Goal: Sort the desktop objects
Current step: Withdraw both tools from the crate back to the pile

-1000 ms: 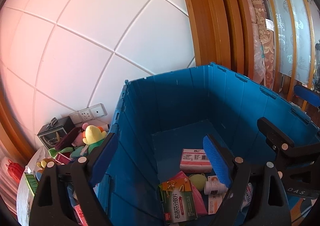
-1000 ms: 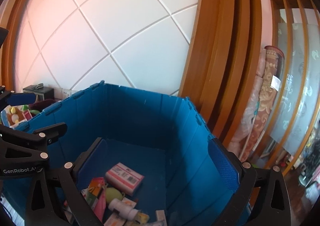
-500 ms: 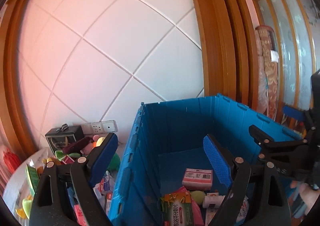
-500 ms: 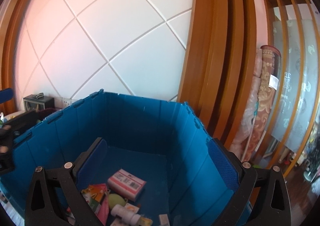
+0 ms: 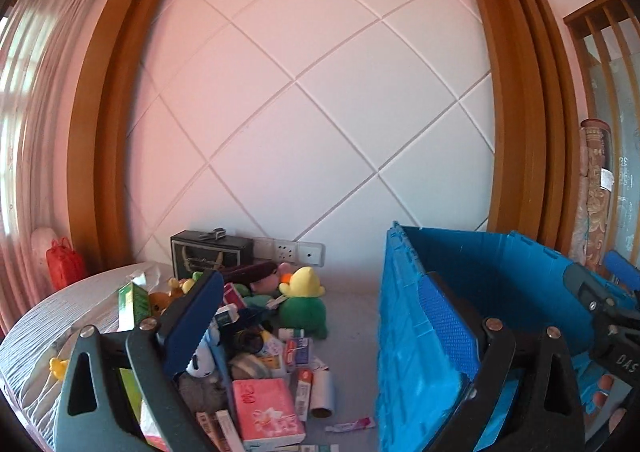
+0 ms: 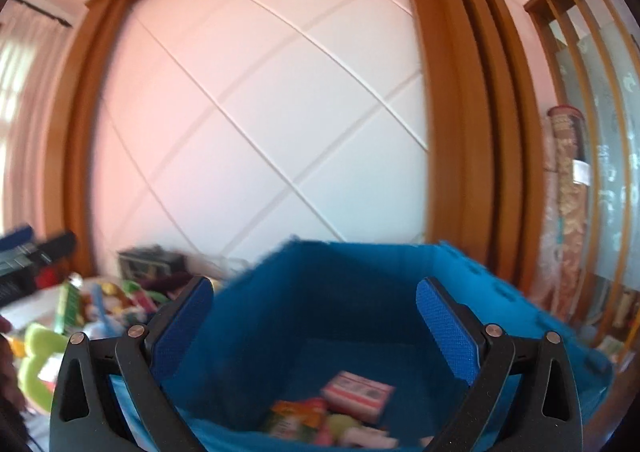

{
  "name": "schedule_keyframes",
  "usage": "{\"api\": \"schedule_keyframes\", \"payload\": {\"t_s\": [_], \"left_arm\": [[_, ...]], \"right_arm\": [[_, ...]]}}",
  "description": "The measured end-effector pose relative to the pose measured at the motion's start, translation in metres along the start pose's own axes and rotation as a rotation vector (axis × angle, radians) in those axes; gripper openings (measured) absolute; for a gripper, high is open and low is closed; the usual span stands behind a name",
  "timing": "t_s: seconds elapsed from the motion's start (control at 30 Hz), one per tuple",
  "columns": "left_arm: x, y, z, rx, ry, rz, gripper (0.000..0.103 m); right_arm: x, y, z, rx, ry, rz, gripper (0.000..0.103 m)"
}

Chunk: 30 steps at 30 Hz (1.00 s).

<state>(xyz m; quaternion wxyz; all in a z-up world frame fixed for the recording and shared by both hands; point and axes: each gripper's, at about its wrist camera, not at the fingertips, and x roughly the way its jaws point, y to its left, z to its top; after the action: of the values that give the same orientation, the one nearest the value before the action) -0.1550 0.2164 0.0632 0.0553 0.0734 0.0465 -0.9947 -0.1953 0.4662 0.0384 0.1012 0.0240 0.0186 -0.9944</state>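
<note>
Your left gripper [image 5: 320, 328] is spread wide with nothing between its blue pads, and it looks down on the unsorted pile [image 5: 256, 336] at lower left of the left wrist view. The blue crate [image 5: 404, 332] stands at lower right, beside the pile. Your right gripper [image 6: 314, 328] is equally wide and empty above the crate's inside, where a pink-and-white box [image 6: 357, 396] and other small packs lie at bottom centre of that blurred view.

The pink tissue pack [image 5: 266, 410] at bottom centre looks light and soft; take it across its short sides, since it will likely squash. The green and yellow plush toy [image 5: 303, 298] above it gives under pressure, so pinch its body. The small tube [image 5: 323, 392] beside the pack may roll; close across its middle.
</note>
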Motion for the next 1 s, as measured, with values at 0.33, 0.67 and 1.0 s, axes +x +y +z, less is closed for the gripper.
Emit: {"api": "schedule_keyframes", "payload": {"t_s": [0.33, 0.67, 1.0], "left_arm": [[-0.010, 0.124, -0.048, 0.020, 0.124, 0.222, 0.099], [-0.008, 0.252, -0.109, -0.041, 0.318, 0.405, 0.099], [0.004, 0.294, -0.156, -0.052, 0.475, 0.381, 0.099]], "right_arm": [[-0.003, 0.117, -0.010, -0.021, -0.044, 0.215, 0.103], [0.028, 0.201, -0.051, -0.044, 0.113, 0.294, 0.103], [0.051, 0.244, -0.130, -0.086, 0.389, 0.274, 0.103]]}}
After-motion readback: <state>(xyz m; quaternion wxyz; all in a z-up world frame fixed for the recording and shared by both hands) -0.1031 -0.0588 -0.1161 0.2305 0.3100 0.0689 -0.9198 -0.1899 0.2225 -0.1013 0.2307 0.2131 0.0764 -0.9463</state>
